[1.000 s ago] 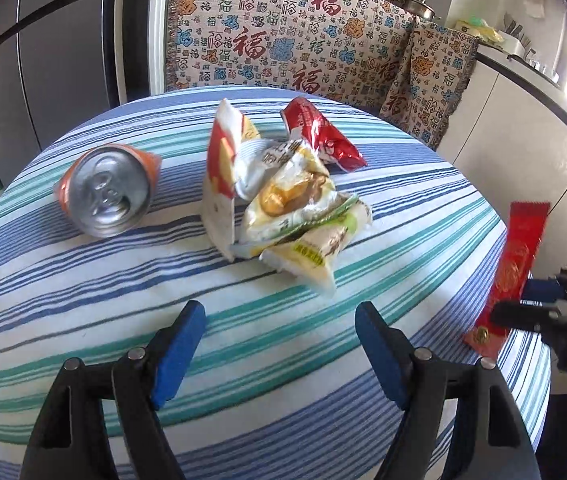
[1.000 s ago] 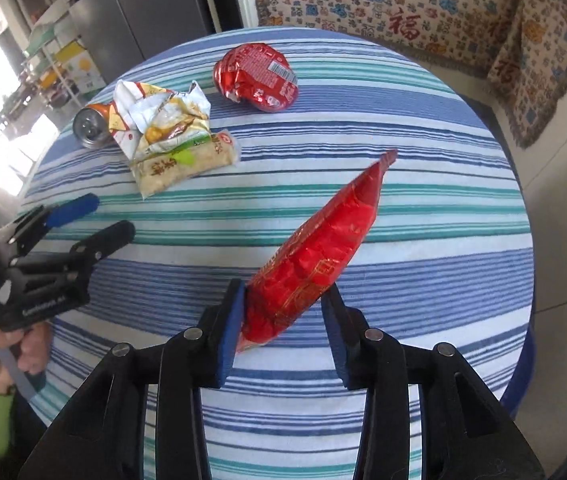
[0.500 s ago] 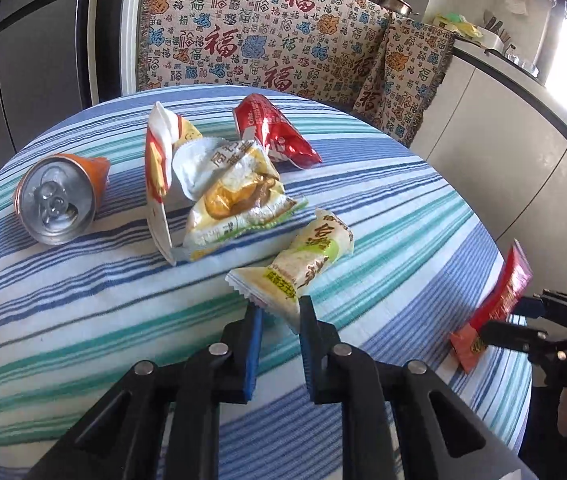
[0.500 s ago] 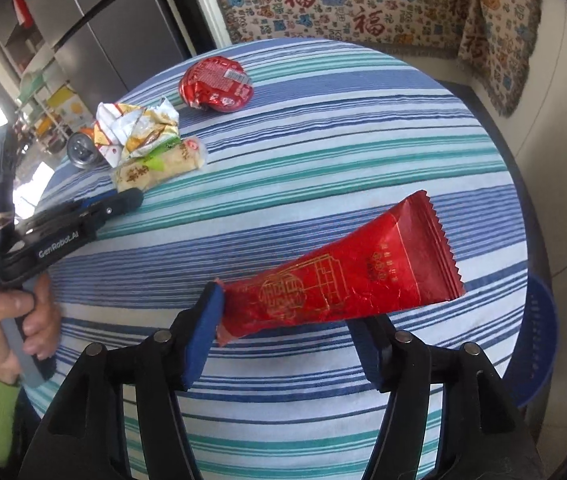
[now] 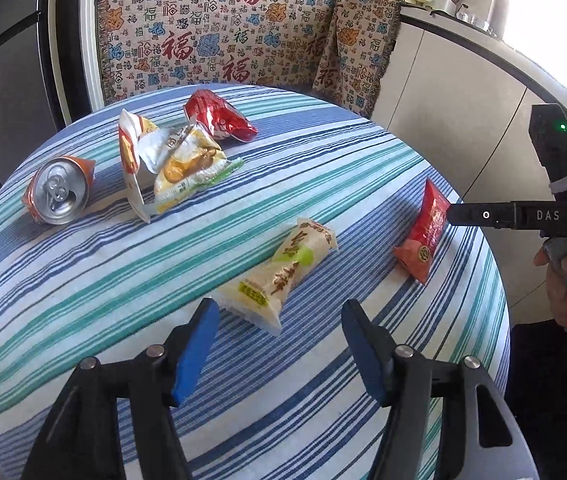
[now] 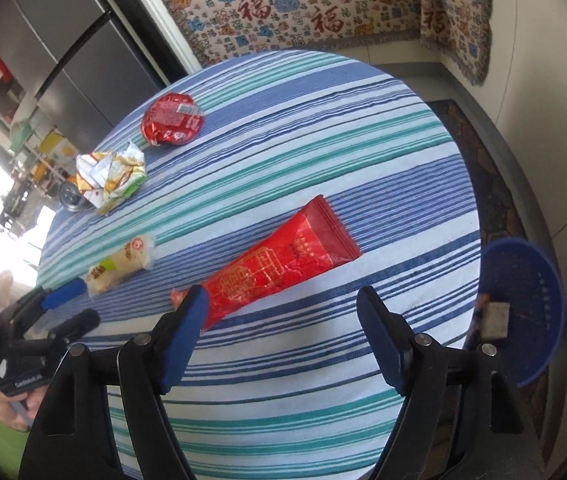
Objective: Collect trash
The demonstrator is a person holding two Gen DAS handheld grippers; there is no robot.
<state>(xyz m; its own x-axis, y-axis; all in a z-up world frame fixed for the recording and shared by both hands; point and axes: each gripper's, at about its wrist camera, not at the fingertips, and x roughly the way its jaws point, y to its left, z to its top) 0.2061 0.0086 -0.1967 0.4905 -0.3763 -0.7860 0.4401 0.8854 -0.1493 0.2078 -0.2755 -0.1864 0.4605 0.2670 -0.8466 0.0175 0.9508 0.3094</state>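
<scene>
Half a second ago the left gripper [image 5: 277,346] pinched the tip of the cream packet [image 5: 279,276] and the right gripper [image 6: 281,330] had the red packet [image 6: 279,266] lifted between its jaws; now both packets lie loose on the striped table [image 5: 83,280], each drawn nearer the person's edge than a second ago.

Going left to right in the left wrist view: an orange can [image 5: 57,196] lies on its side, its silver top facing the camera. Next comes a crumpled white-and-yellow wrapper [image 5: 171,166], with a red bag [image 5: 219,118] just behind it. The cream packet lies just ahead of the left gripper, whose jaws are opening, spread wide, the pads clear of it. At the far right the red packet rests near the table's rim beside a dark finger [image 5: 483,215] of the other tool.

In the right wrist view the right gripper's jaws are also opening; the red packet's near end lies against the left pad (whether it truly touches is hard to tell), the other pad well clear. Off the table's right edge sits a blue basket [image 6: 539,280] with a pale scrap inside.
</scene>
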